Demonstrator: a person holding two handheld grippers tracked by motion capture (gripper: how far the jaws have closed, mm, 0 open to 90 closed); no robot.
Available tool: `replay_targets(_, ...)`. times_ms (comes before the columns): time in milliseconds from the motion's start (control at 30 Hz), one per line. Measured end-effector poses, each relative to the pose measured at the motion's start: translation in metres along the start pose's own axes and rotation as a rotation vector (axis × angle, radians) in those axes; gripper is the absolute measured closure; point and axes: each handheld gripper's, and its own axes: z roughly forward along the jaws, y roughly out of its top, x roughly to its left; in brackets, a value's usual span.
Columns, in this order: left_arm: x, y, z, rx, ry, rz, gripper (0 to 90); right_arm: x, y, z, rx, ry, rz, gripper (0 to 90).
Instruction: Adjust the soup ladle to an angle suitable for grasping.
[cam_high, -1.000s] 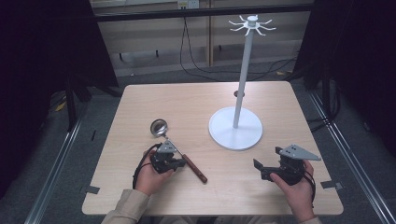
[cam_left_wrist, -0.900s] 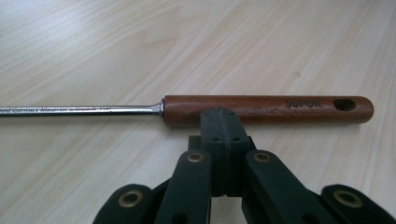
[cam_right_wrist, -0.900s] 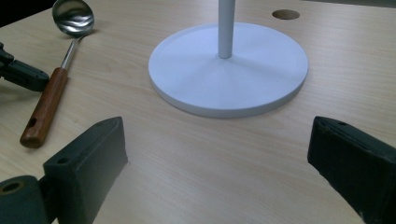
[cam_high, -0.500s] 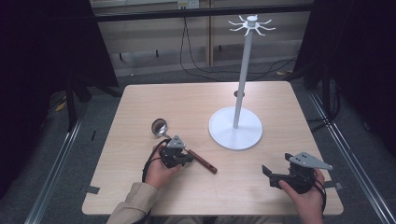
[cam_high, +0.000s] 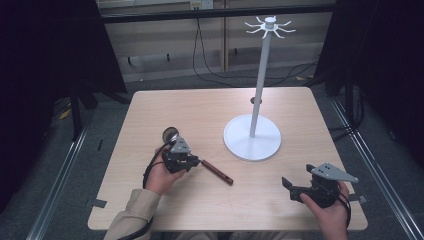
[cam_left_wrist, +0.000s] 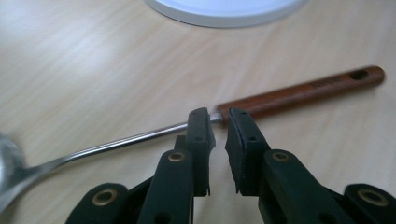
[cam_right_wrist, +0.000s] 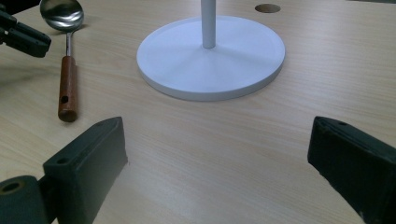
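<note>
A spoon (cam_high: 217, 172) with a steel bowl and a brown wooden handle lies flat on the wooden table (cam_high: 210, 110), left of centre. My left gripper (cam_high: 196, 162) sits low over the point where the steel shaft meets the handle. In the left gripper view its jaws (cam_left_wrist: 219, 119) have just been opening and stand a narrow gap apart. The spoon (cam_left_wrist: 299, 93) shows through that gap, and the pads do not press on it. My right gripper (cam_high: 290, 186) is near the front right corner, open wide (cam_right_wrist: 217, 140) with nothing between its jaws.
A white stand (cam_high: 252, 145) with a round base, a tall pole and hooks on top rises right of centre, also seen in the right gripper view (cam_right_wrist: 210, 60). A small round hole (cam_high: 255, 101) is in the table behind it.
My left gripper has slid right along the spoon toward the handle, and the handle end has swung slightly away from the front edge. The right hand has barely shifted.
</note>
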Motion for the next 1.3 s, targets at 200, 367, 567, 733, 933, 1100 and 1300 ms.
replay_targets(200,0.022,0.004,0.012,-0.005,0.059,-0.053,87.4,0.0,0.001,0.004,0.002,0.008,0.004,4.2)
replay_targets(367,0.034,0.011,0.022,-0.002,0.11,-0.112,90.0,0.001,0.003,0.008,0.001,0.021,0.003,4.2)
replay_targets(567,0.04,0.017,0.03,0.071,0.166,-0.114,90.0,0.001,0.004,0.01,-0.004,0.025,0.013,4.2)
replay_targets(733,0.044,0.013,0.031,0.109,0.18,-0.125,90.0,0.002,0.005,0.011,-0.009,0.033,0.014,4.2)
replay_targets(933,0.044,0.004,0.026,0.125,0.167,-0.147,90.0,0.003,0.006,0.011,-0.007,0.032,0.005,4.2)
replay_targets(1100,0.036,-0.002,0.016,0.132,0.153,-0.14,90.0,0.003,0.006,0.012,-0.006,0.034,0.005,4.2)
replay_targets(1300,0.031,0.001,0.0,0.127,0.082,-0.024,77.8,0.005,0.008,0.013,-0.008,0.041,0.004,4.2)
